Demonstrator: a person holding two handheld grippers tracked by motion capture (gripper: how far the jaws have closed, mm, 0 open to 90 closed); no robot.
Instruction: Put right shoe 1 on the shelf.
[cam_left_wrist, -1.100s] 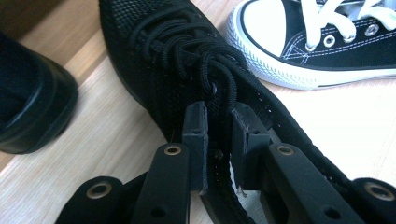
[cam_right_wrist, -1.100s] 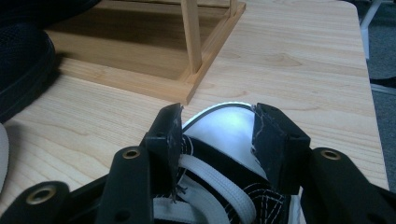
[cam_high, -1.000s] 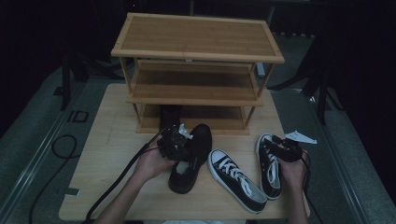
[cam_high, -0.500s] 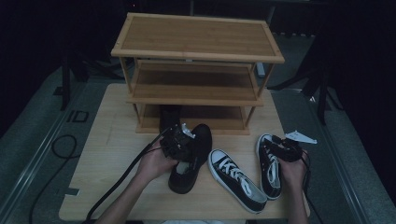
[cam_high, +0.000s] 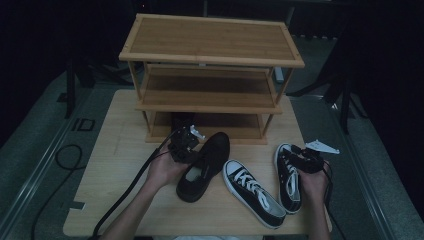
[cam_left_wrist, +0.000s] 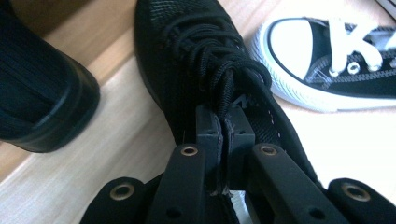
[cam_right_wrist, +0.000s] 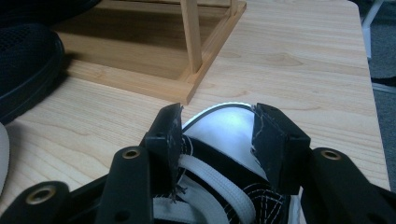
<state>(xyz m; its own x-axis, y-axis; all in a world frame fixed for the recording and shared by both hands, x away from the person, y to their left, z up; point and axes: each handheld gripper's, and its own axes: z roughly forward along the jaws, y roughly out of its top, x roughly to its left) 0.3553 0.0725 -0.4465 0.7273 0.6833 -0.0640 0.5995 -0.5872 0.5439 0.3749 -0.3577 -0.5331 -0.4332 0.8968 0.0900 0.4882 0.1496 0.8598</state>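
Compared with the earlier frames, little has shifted: the left gripper (cam_high: 186, 145) keeps its place at the black shoe (cam_high: 204, 165), and its jaws have just been closing. In the left gripper view they now stand almost together, pinching the shoe's tongue and laces (cam_left_wrist: 219, 88), a hold suited to lifting the shoe by its upper. That shoe lies near the middle of the table (cam_high: 115, 165), toe pointing far toward the shoe rack (cam_high: 210, 75). To its right lie two black-and-white sneakers; the right gripper (cam_high: 306, 159) rests over the far-right sneaker (cam_high: 287, 175), jaws apart on either side of its toe, not visibly pressing. Another dark shoe (cam_left_wrist: 37, 93) already occupies the rack's lowest tier at the left, so free room there lies further right. A white paper scrap (cam_high: 322, 146) lies far right.
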